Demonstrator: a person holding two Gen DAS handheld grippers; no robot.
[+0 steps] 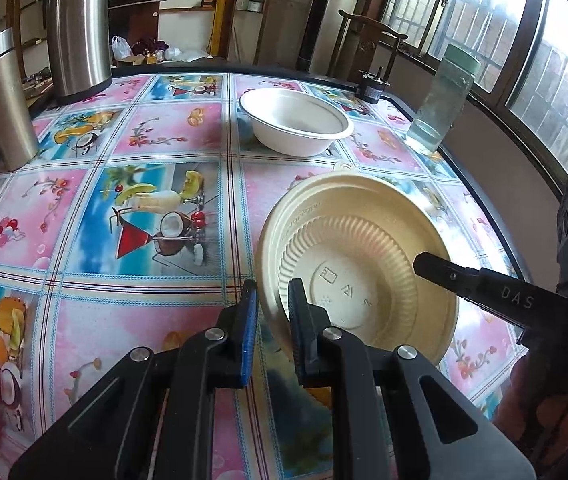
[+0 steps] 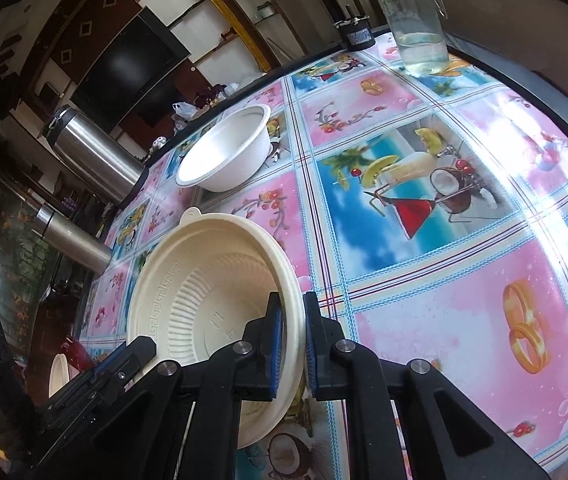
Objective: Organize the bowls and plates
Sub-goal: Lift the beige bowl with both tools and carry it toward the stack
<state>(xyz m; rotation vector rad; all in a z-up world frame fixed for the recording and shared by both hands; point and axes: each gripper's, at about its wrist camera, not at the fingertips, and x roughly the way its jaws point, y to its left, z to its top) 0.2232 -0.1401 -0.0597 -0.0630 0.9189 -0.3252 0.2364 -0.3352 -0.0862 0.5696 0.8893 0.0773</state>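
We hold the cream plate (image 1: pixel 364 264) tilted above the worktop (image 1: pixel 83 320), our left tongs (image 1: pixel 273 320) clenched on its near-left rim, one blue pad either side. Our right tongs (image 2: pixel 294 344) grip the opposite rim the same way (seen clearly from the right wrist view). Beyond the plate, well apart from it, the white bowl (image 1: pixel 296 122) sits upright on the worktop. Farther past the bowl stand a steel flask (image 1: pixel 77 28) to its left and a clear bottle (image 1: pixel 442 100) to its right.
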